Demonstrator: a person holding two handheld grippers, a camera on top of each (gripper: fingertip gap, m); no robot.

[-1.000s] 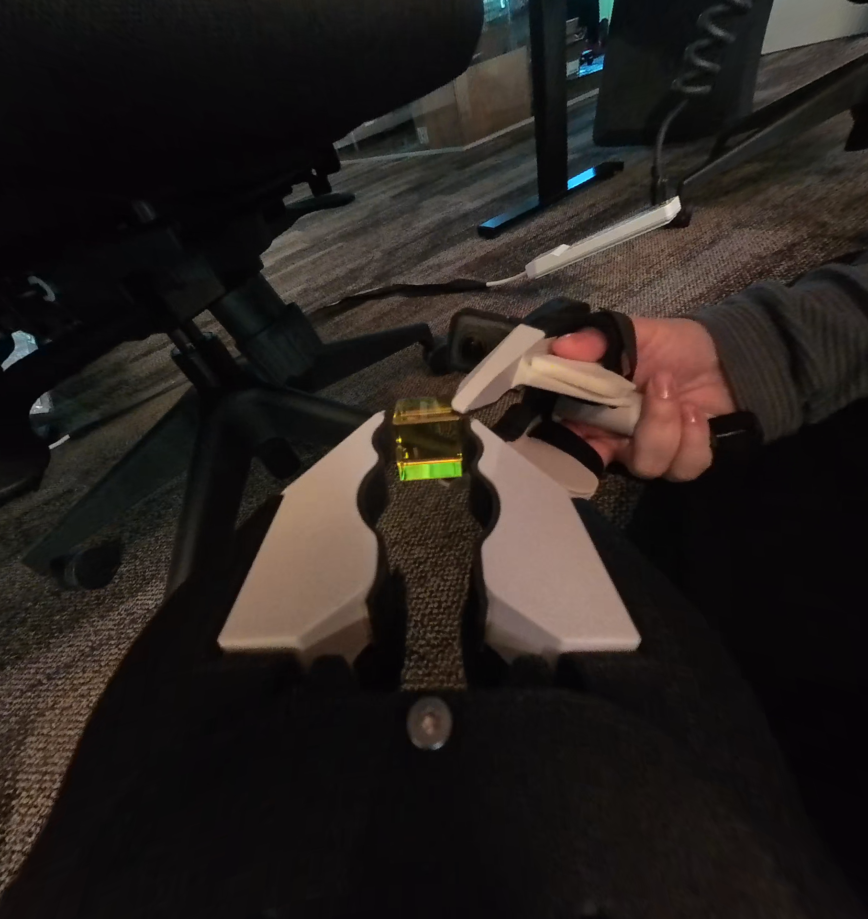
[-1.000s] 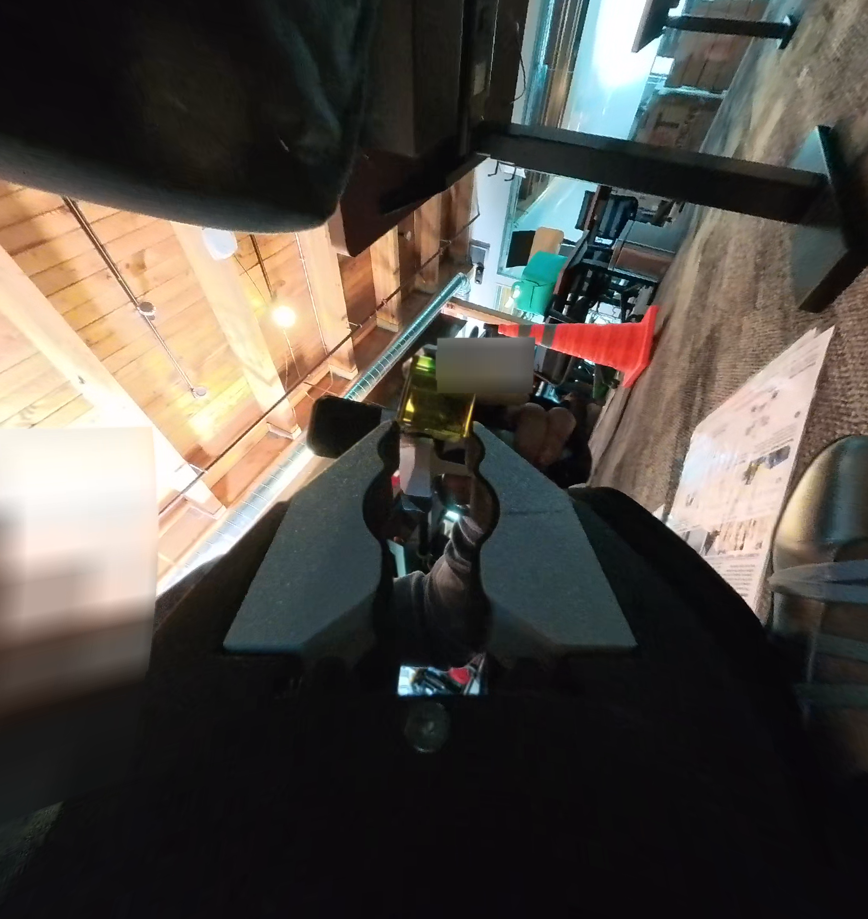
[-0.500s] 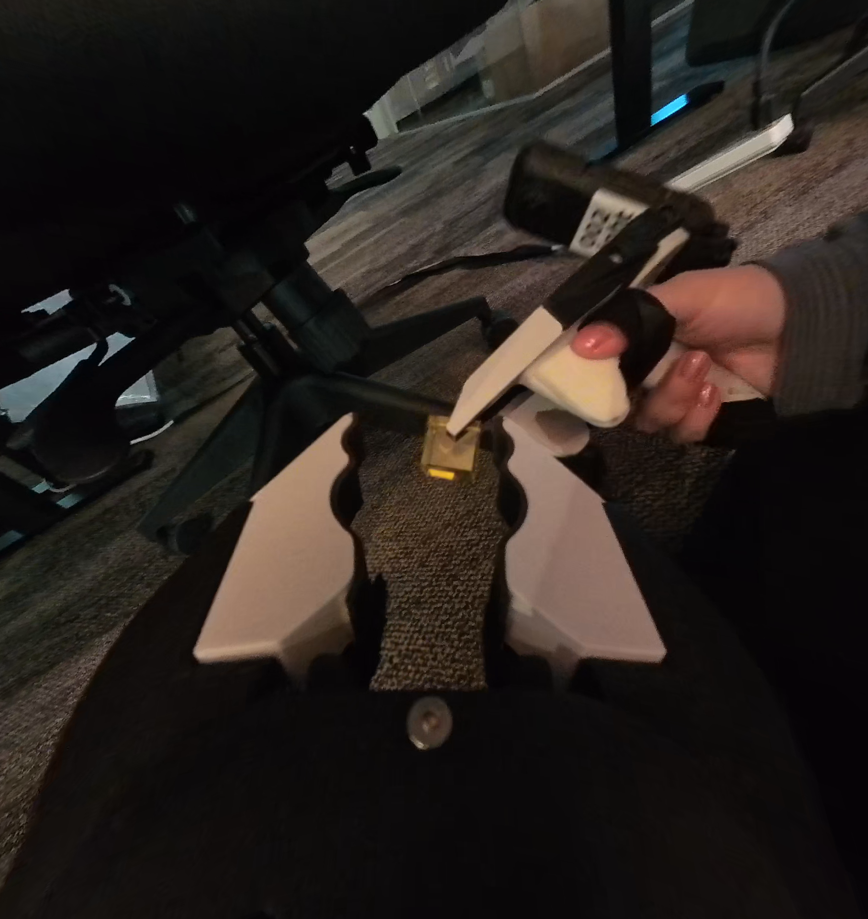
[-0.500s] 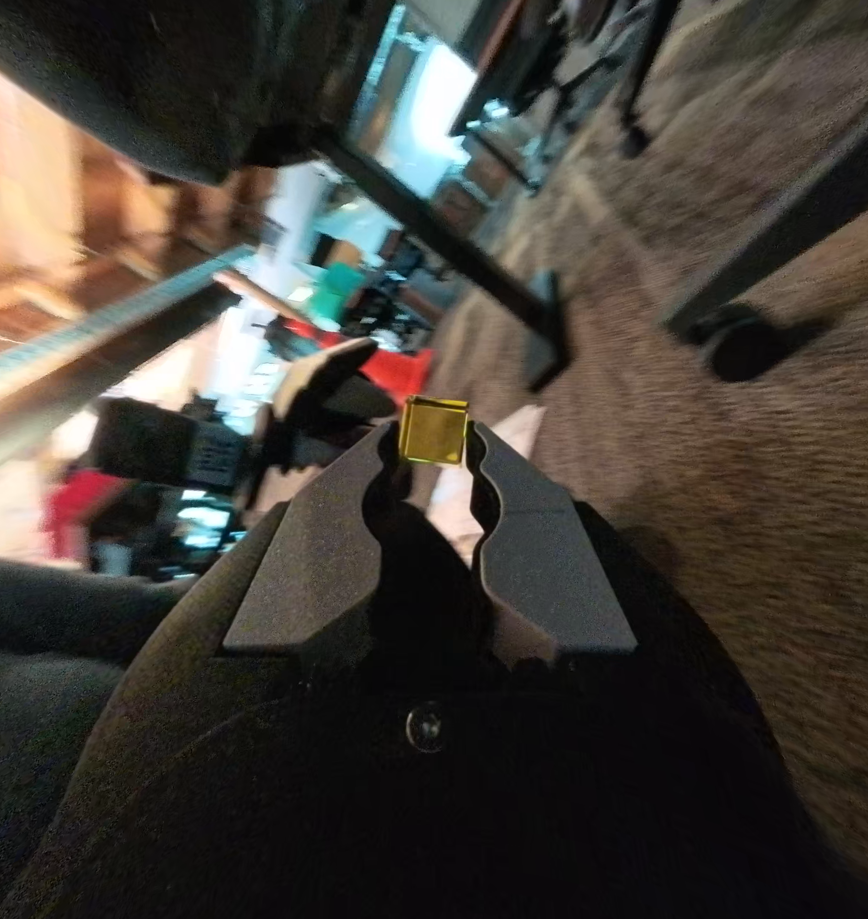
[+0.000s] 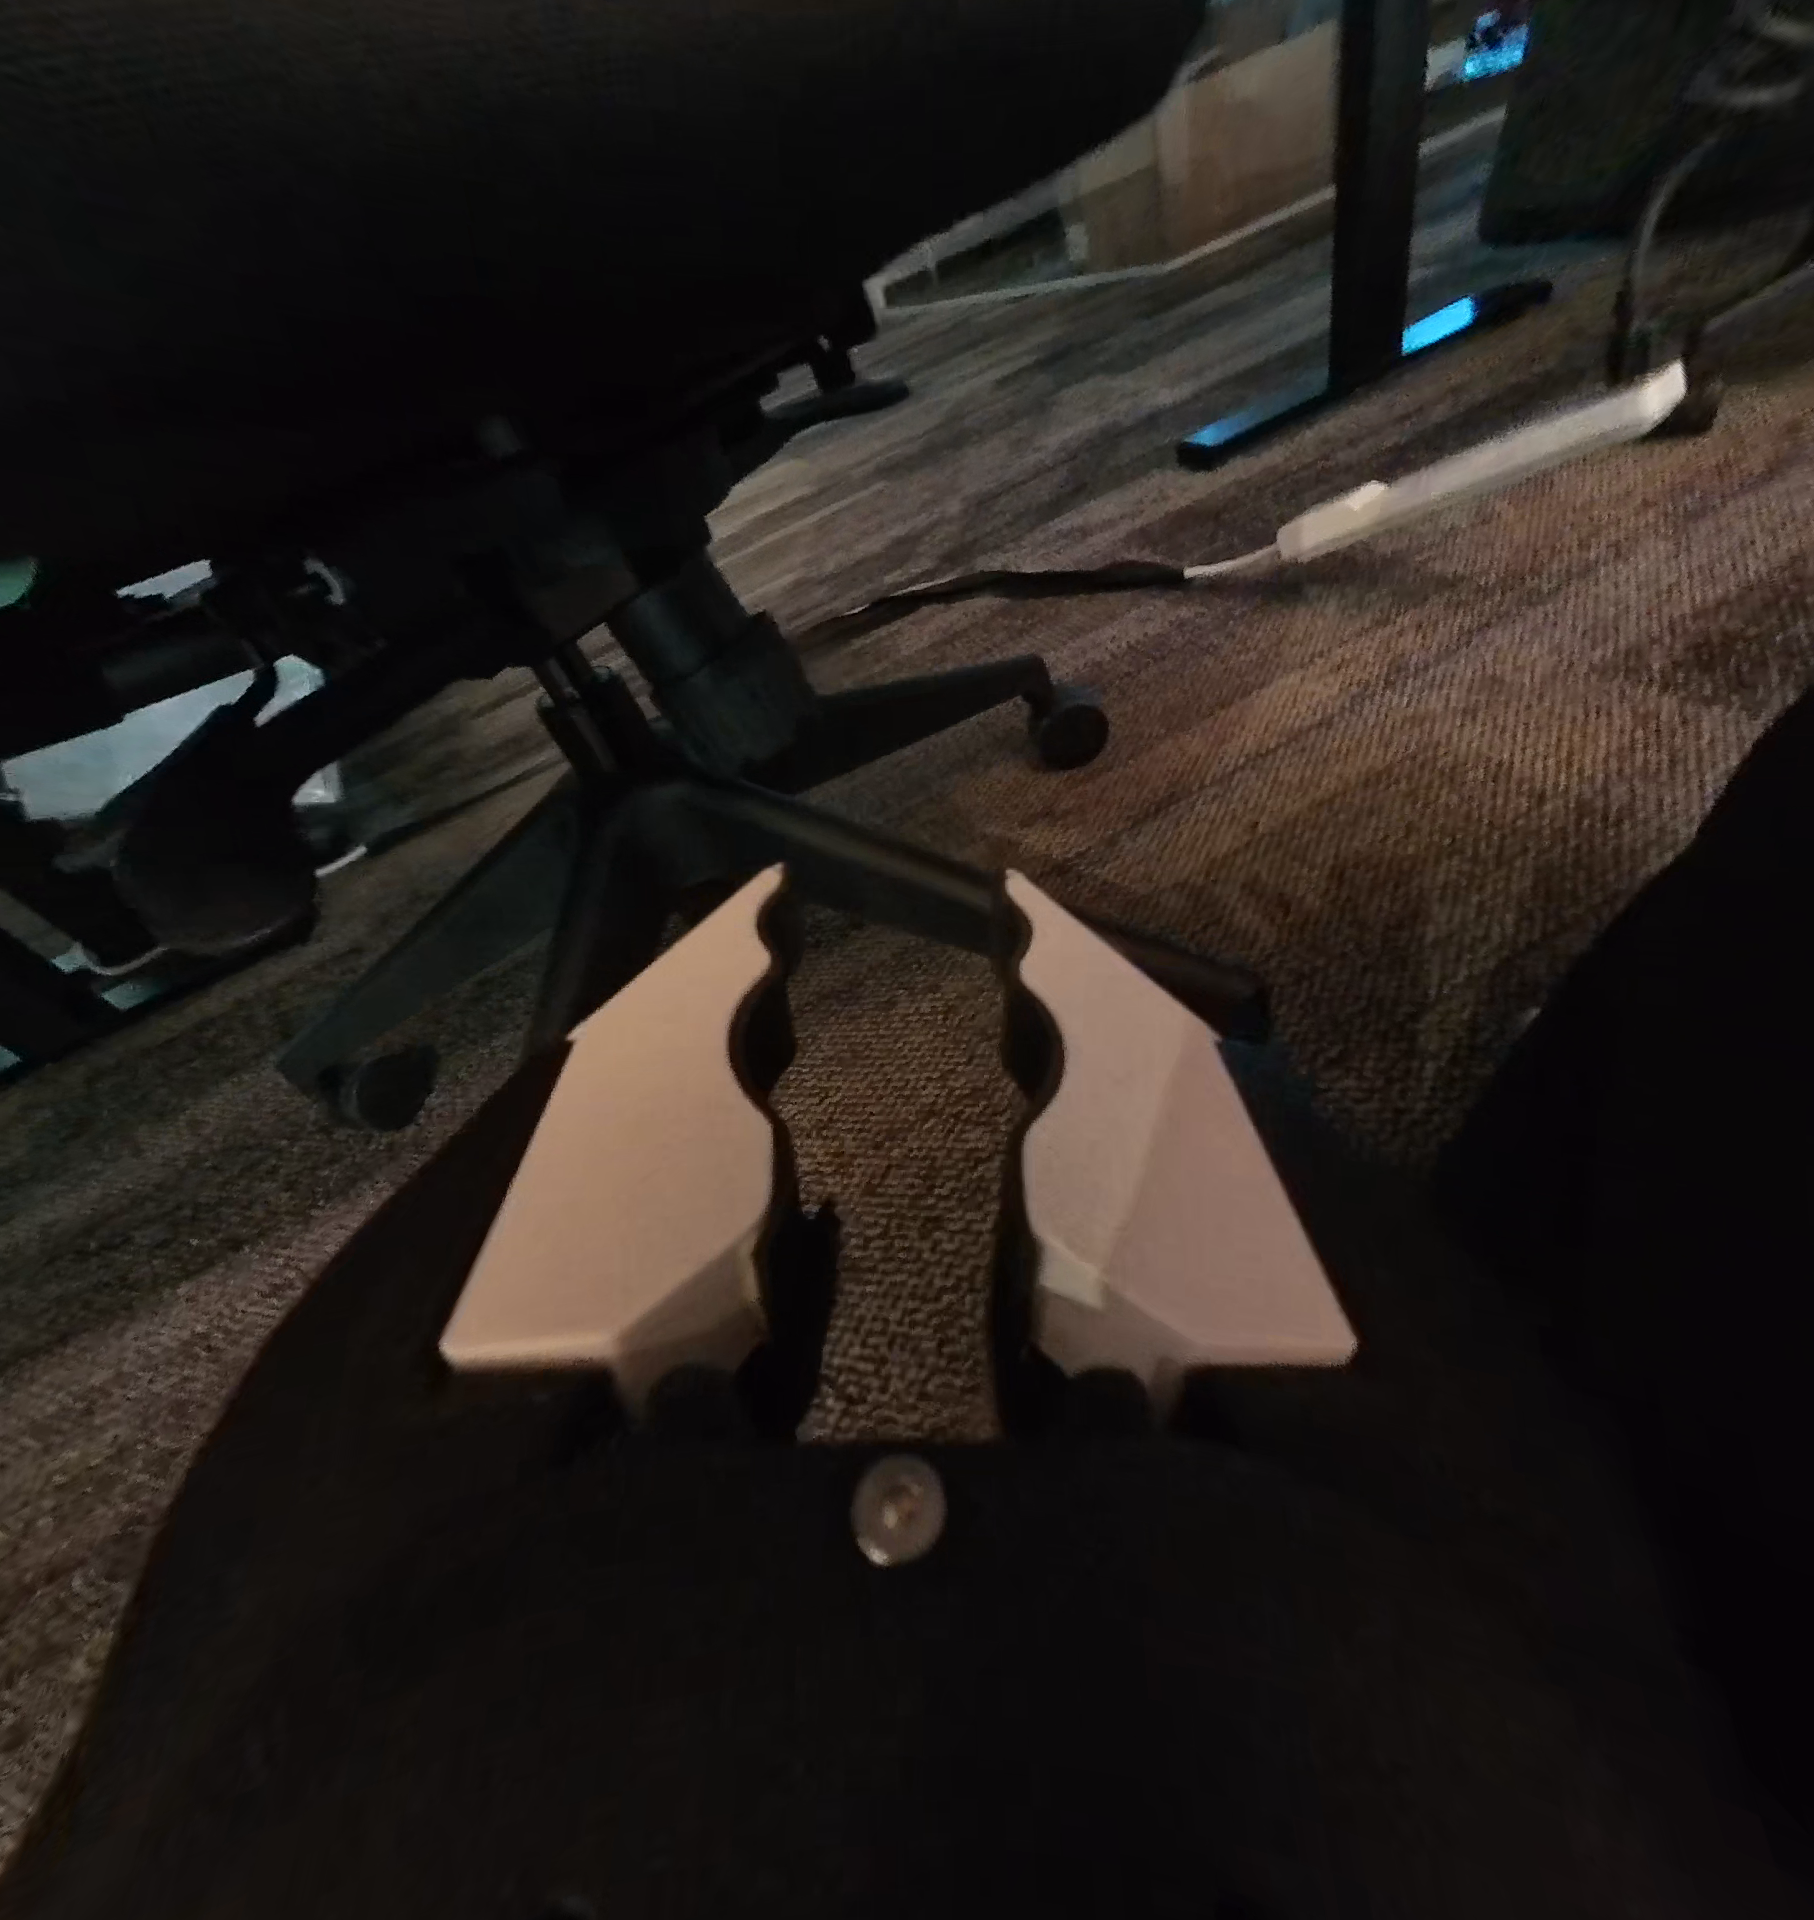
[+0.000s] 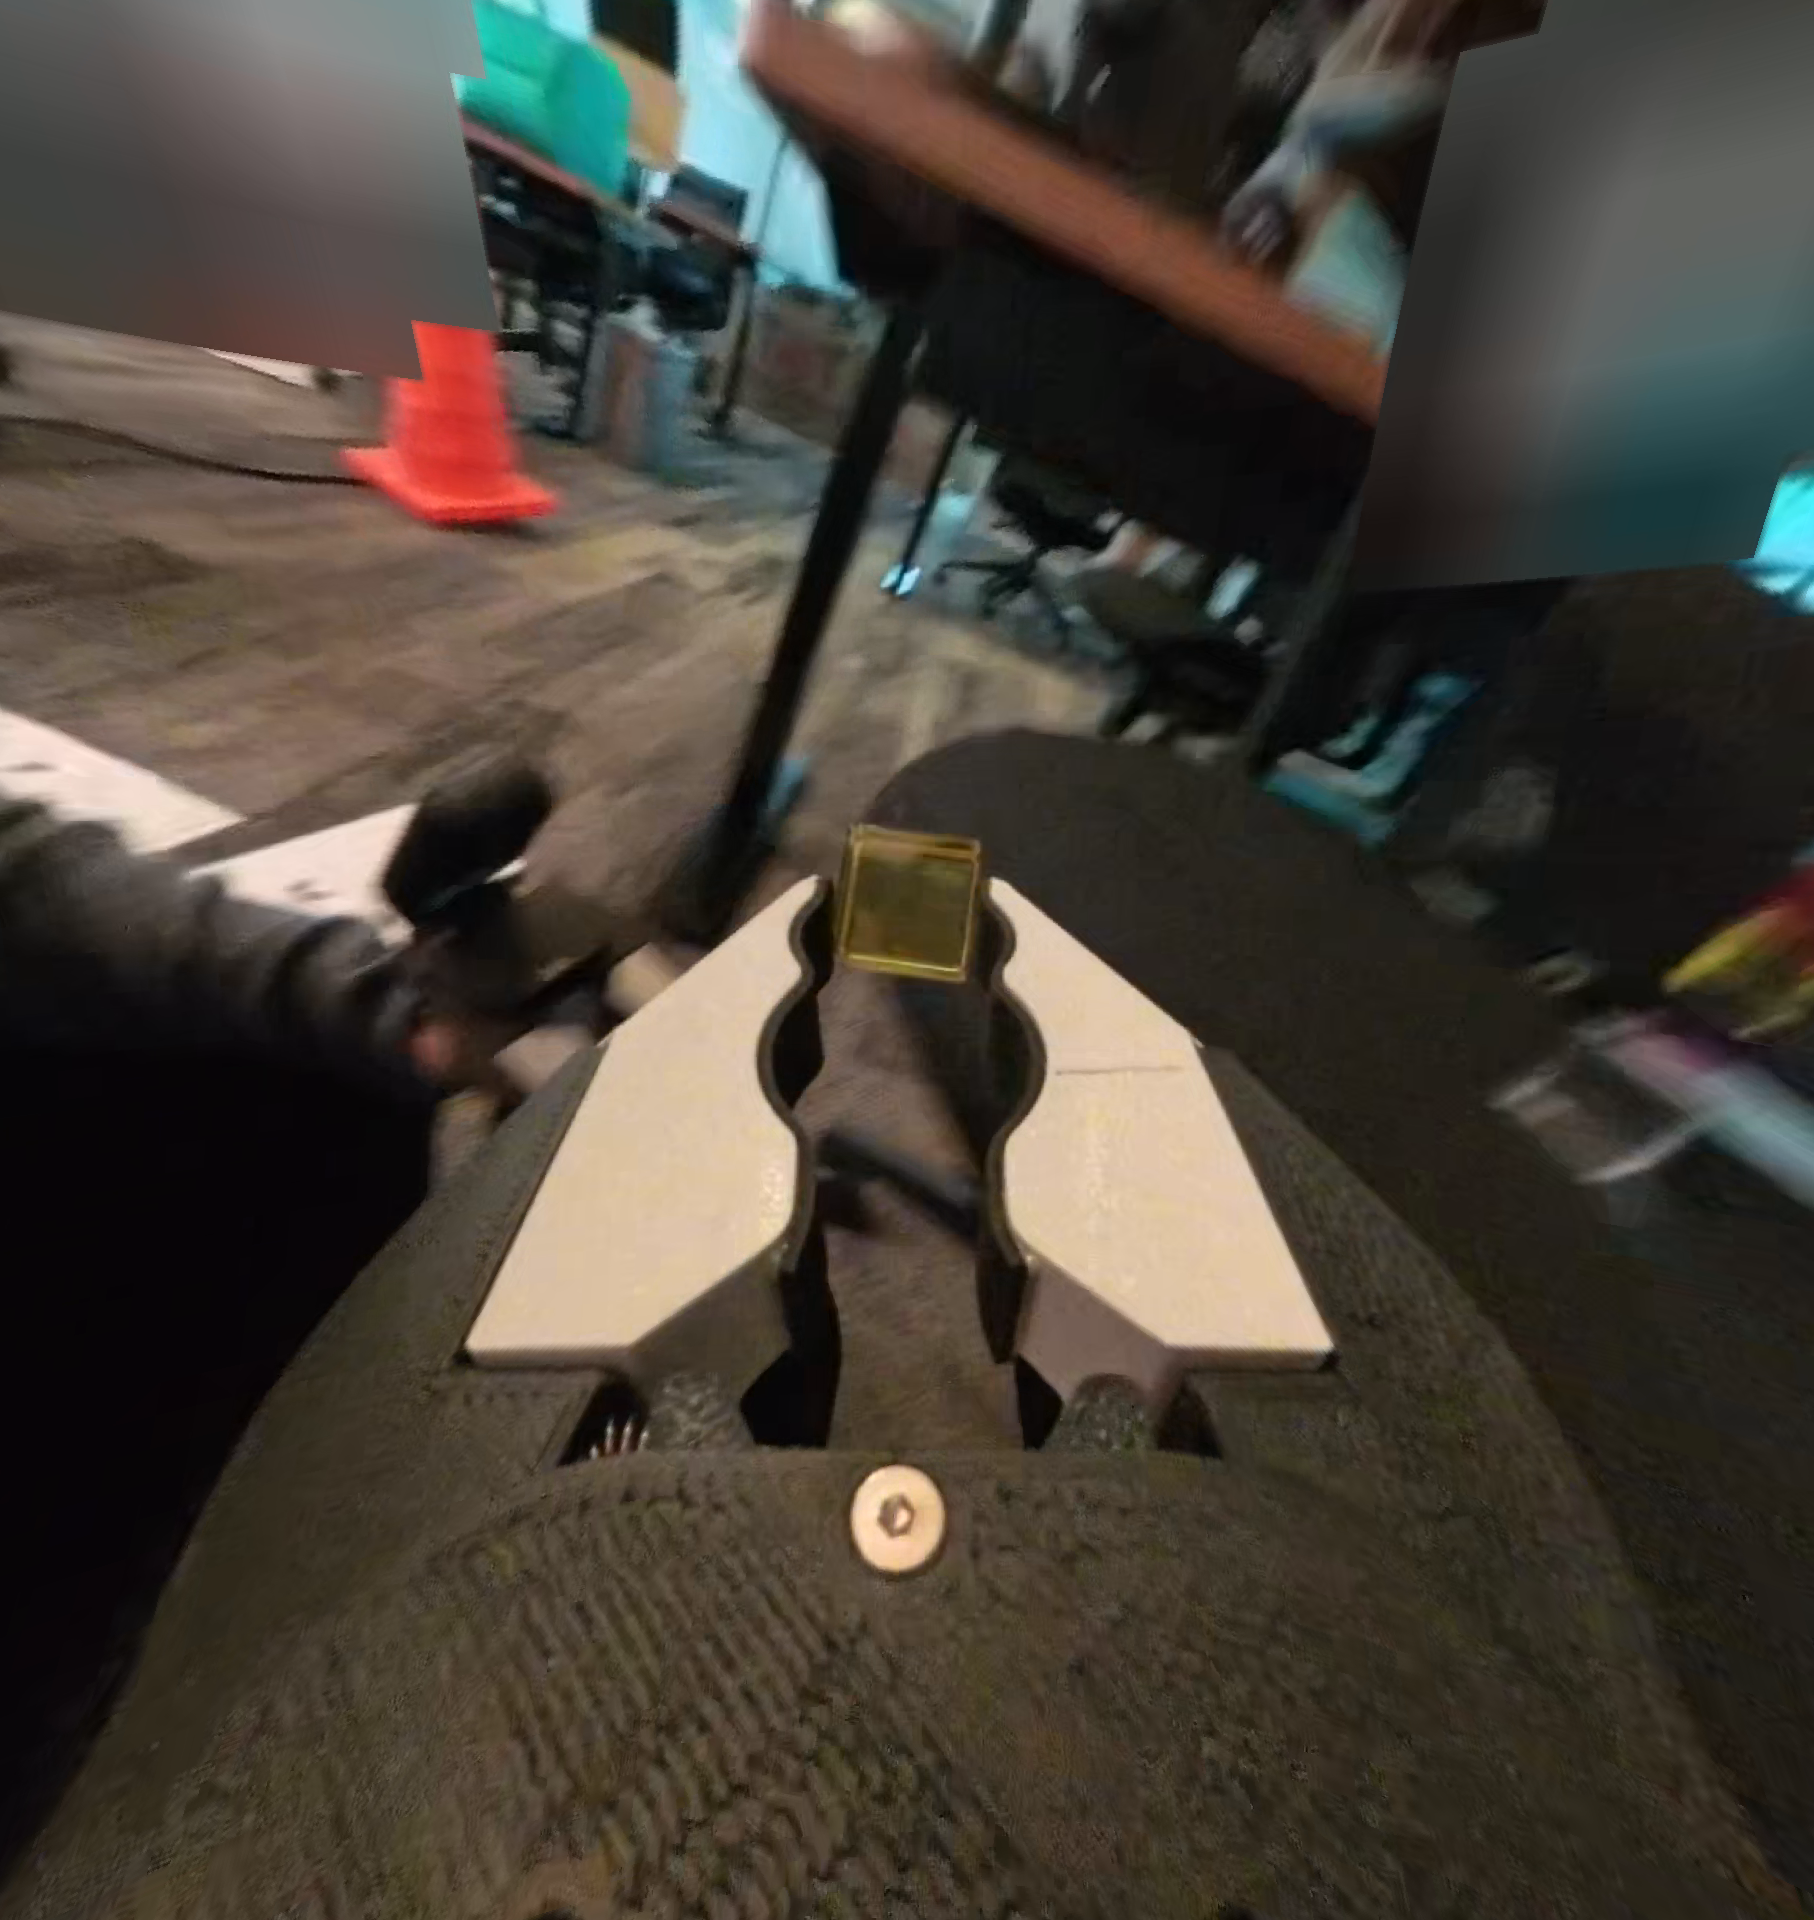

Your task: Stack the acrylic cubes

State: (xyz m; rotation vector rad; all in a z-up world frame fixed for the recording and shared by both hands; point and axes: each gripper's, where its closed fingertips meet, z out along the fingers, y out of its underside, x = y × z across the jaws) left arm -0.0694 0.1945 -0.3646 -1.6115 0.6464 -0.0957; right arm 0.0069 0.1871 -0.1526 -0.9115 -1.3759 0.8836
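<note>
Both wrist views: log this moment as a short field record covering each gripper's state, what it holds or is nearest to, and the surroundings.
left gripper: open, nothing between its fingers
nearest to left gripper: a black leg of the office chair base, just beyond the fingertips
floor: brown-grey carpet
right gripper: shut on a small yellow translucent cube, gripped at the fingertips
beyond right gripper: black desk leg, orange traffic cone
far floor, left view: white power strip
image quality: right view is motion-blurred
</note>
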